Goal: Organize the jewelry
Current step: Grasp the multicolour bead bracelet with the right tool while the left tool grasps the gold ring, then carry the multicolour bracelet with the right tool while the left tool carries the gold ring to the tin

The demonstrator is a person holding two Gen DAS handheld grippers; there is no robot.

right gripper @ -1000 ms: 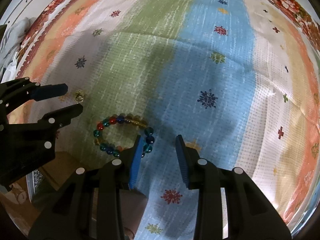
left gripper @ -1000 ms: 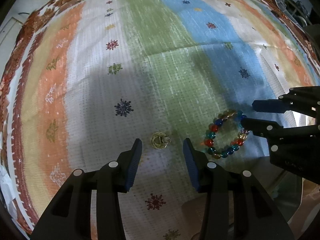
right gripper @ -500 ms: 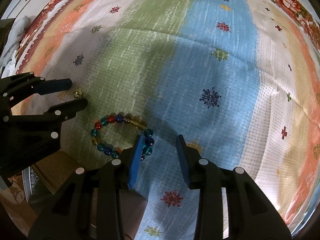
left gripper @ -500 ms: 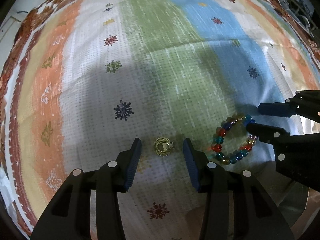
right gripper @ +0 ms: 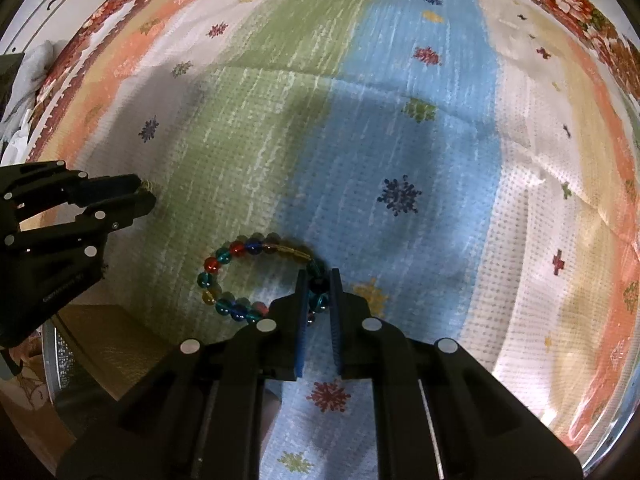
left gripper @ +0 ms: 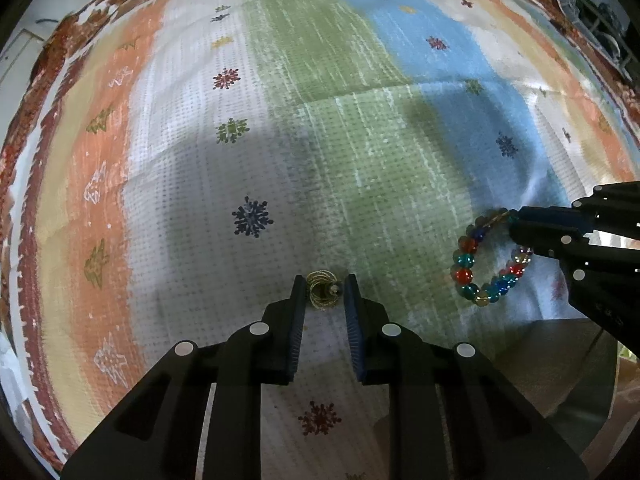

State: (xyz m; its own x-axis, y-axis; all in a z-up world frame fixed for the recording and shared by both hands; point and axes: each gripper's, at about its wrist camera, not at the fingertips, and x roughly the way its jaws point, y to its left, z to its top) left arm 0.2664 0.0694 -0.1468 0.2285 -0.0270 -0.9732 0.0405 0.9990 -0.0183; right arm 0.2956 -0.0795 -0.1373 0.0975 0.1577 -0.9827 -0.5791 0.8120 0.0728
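Observation:
A small gold wire ring (left gripper: 322,289) lies on the striped cloth (left gripper: 320,128). My left gripper (left gripper: 323,286) is shut on it, one finger on each side; the ring still rests on the cloth. A bracelet of coloured glass beads (right gripper: 256,276) lies to its right, also seen in the left wrist view (left gripper: 486,258). My right gripper (right gripper: 318,284) is shut on the bracelet's right side. The left gripper shows in the right wrist view (right gripper: 146,196), and the right gripper shows in the left wrist view (left gripper: 516,222).
The cloth covers a table whose near edge drops off just behind both grippers. Below the edge is a metal tray rim (right gripper: 52,356) and a brown surface (right gripper: 116,340). Crumpled white fabric (right gripper: 28,80) lies at the far left.
Both grippers have closed: the left one onto the gold ring, the right one onto the beaded bracelet. Both also moved slightly forward over their items.

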